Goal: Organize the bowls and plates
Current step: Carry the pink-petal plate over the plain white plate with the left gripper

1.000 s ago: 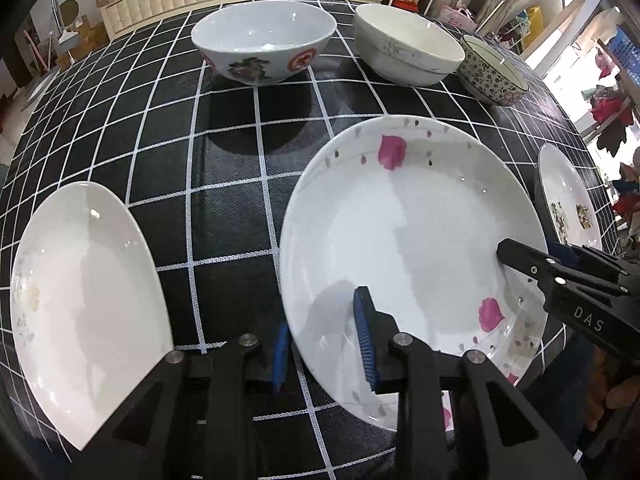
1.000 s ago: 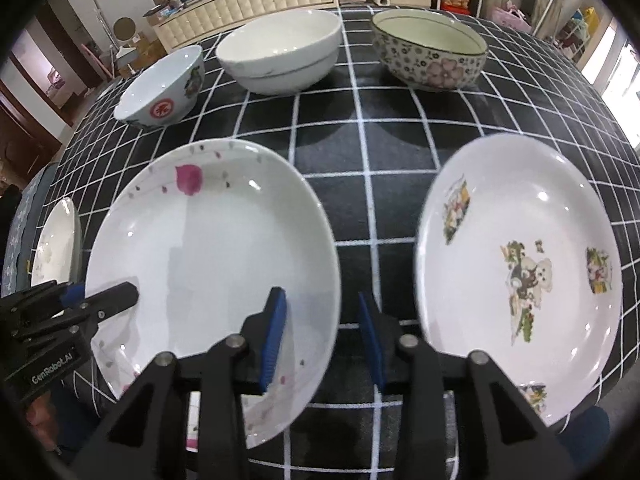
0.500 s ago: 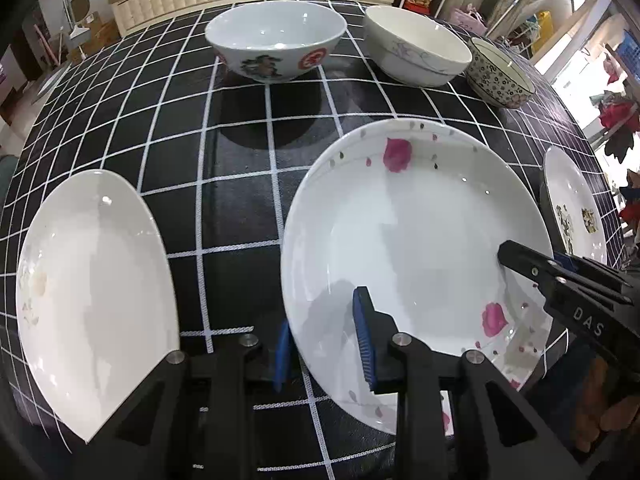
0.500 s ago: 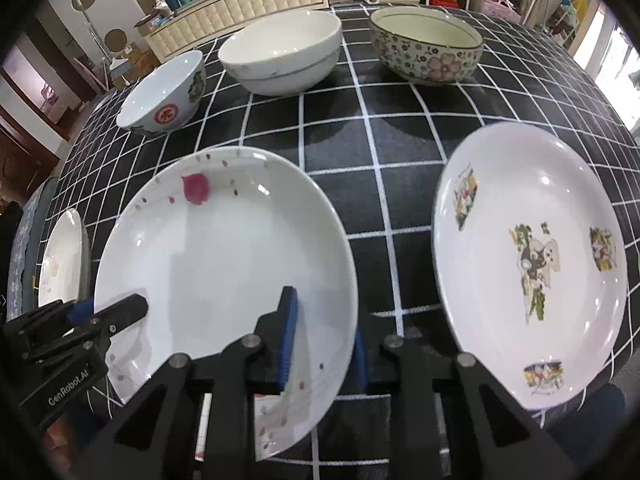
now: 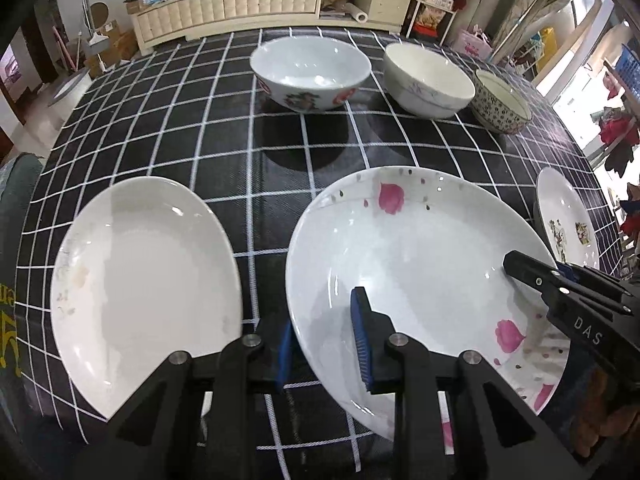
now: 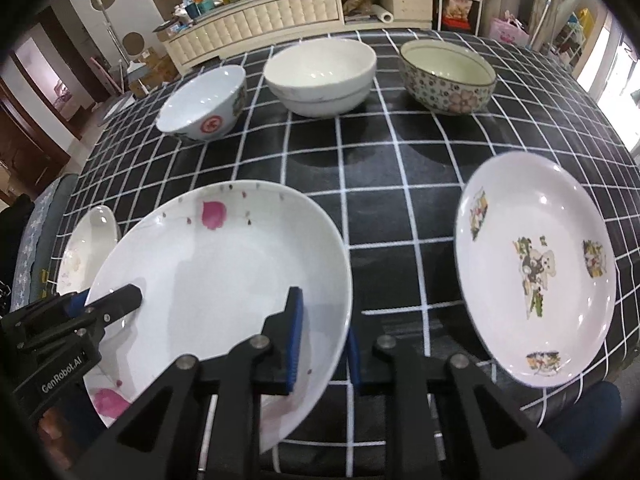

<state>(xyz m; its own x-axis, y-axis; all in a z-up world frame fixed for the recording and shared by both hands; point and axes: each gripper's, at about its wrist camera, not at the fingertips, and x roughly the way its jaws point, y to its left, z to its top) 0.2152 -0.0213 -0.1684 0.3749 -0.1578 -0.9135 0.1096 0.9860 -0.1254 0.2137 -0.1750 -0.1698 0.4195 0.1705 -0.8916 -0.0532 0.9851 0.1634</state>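
1. The worktop [image 5: 248, 148] wears a black cloth with a white grid and carries three plates along the near side and three bowls along the far side.
2. The petal plate [image 5: 416, 264], white with pink petals, is the widest dish. It sits between the other two plates, and both grippers clamp it at opposite rims. Whether its underside touches the cloth I cannot tell.
3. The left gripper [image 5: 324, 344] is closed on the petal plate's left rim: one blue pad lies inside the dish, the other under the outer edge.
4. The right gripper [image 6: 322, 340] has just been closing, with the petal plate's right rim between its pads; it now pinches that rim, one pad on the inner face and one outside.
5. The plain plate [image 5: 140, 288], white with faint marks, lies flat to the left of the petal plate, apart from it.
6. The cartoon plate [image 6: 536, 268], with small coloured pictures, lies flat to the right, apart from the petal plate.
7. The white bowl [image 6: 320, 76] stands upright in the middle of the far row.
8. The red-seal bowl [image 6: 204, 104] stands left of the white bowl.
9. The floral bowl [image 6: 448, 76], with a speckled pattern, stands right of the white bowl.
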